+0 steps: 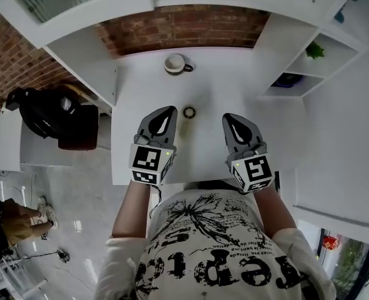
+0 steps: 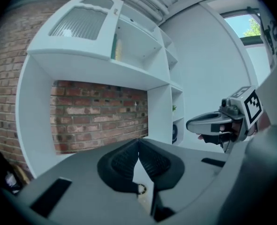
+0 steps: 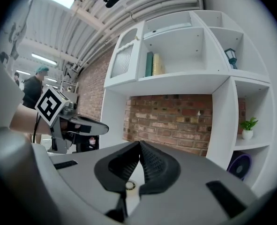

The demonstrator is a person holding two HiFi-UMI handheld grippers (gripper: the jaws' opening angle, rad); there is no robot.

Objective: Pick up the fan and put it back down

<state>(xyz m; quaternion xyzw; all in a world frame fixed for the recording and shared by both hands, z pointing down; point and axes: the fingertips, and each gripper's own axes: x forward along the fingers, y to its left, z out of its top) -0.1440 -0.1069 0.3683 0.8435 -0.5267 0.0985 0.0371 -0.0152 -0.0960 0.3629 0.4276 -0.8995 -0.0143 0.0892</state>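
Hovering empty with jaws pressed together, left gripper (image 1: 170, 110) and right gripper (image 1: 226, 115) leave the dark round fan (image 1: 288, 79) shelved at two o'clock, so seemingly done or unstarted.

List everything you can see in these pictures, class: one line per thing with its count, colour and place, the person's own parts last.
desk: one, white, centre, against a brick wall
shelving: one unit, white, around the desk
mug: one, pale, back of the desk
ring-shaped thing: one, dark, mid-desk, ahead of the grippers
potted plant: one, green, right-hand shelf
round thing: one, dark blue, cubby below the plant; possibly the fan
books: two, green and cream, upper shelf
lantern: one, dark, top right cubby
bag: one, black, left of the desk
left gripper: one, grey, shut, empty, above the desk
right gripper: one, grey, shut, empty, above the desk
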